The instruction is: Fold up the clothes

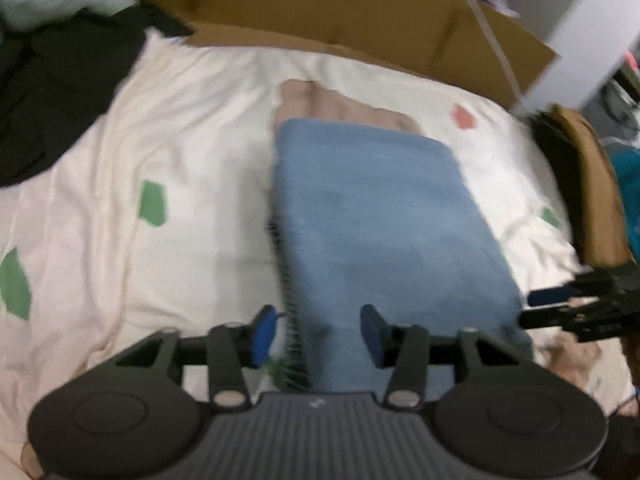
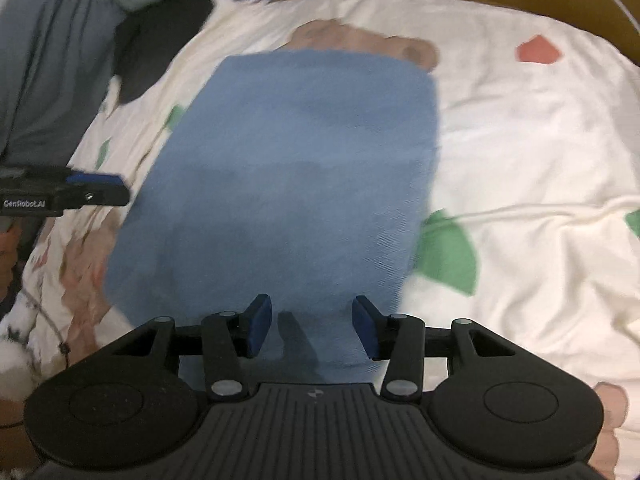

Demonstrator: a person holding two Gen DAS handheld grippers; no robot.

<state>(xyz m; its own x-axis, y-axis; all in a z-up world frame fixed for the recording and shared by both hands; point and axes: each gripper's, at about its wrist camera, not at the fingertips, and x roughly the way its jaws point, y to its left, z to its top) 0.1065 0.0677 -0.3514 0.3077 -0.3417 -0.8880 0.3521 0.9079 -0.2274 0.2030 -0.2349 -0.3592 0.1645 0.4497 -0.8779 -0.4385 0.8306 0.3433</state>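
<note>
A folded blue garment [image 1: 384, 216] lies flat on the white bedsheet [image 1: 180, 120], over a beige printed patch. My left gripper [image 1: 318, 334] hangs open above the garment's near left edge, where a dark striped layer [image 1: 290, 312] shows at the side; the pads do not touch the cloth. In the right wrist view the same blue garment [image 2: 296, 168] fills the middle. My right gripper [image 2: 312, 328] stands open over its near edge with nothing pressed between the pads. Each gripper shows in the other's view: the right gripper [image 1: 548, 308] beside the garment's right corner, the left gripper [image 2: 100, 190] beside its left side.
A cardboard box [image 1: 320, 4] stands along the bed's far side. Dark clothes [image 1: 52, 80] are heaped at the back left, and a grey garment [image 2: 40, 60] lies near them. A brown garment [image 1: 592, 184] hangs over the bed's right edge. The sheet carries green and red patches.
</note>
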